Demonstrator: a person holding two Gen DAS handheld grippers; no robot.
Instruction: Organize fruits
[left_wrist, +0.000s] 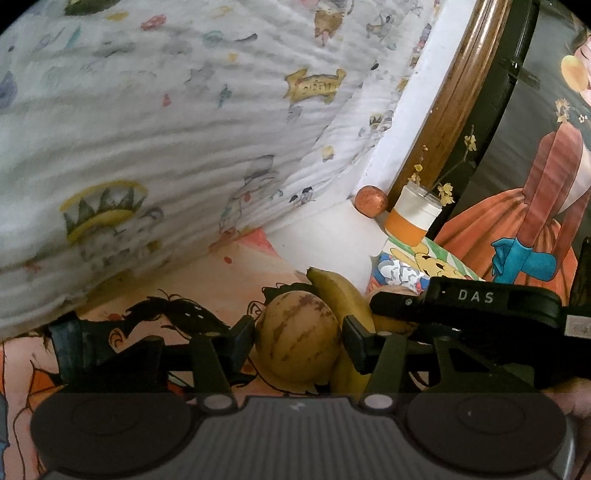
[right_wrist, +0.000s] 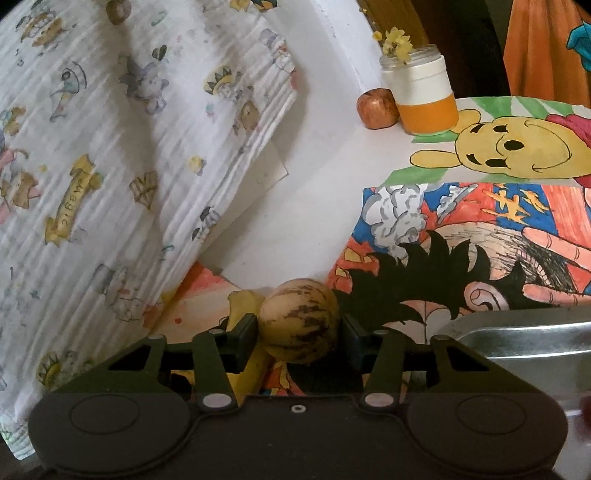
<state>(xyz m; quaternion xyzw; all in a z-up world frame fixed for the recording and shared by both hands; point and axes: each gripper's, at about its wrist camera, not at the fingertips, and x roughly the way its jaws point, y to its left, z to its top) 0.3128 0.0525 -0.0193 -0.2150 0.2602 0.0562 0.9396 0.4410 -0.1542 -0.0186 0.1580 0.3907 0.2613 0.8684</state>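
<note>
Both grippers are reaching low and level over the surface (right_wrist: 314, 206). The left gripper (left_wrist: 298, 334) and right gripper (right_wrist: 298, 334) are each clenching around a striped melon (left_wrist: 297, 339), the banana (left_wrist: 341, 295) lying at its 2 o'clock.

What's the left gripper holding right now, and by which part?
The left gripper holds the striped round fruit, fingers pressed on its opposite sides at the widest part.

A round tan melon-like fruit with brown streaks (left_wrist: 297, 339) (right_wrist: 298, 320) lies on the drawing-covered tabletop, touching a curved yellow banana (left_wrist: 341, 295) (right_wrist: 242, 302). A small reddish-brown apple-like fruit (left_wrist: 371, 200) (right_wrist: 376, 108) sits upright near the tabletop's far edge.
</note>
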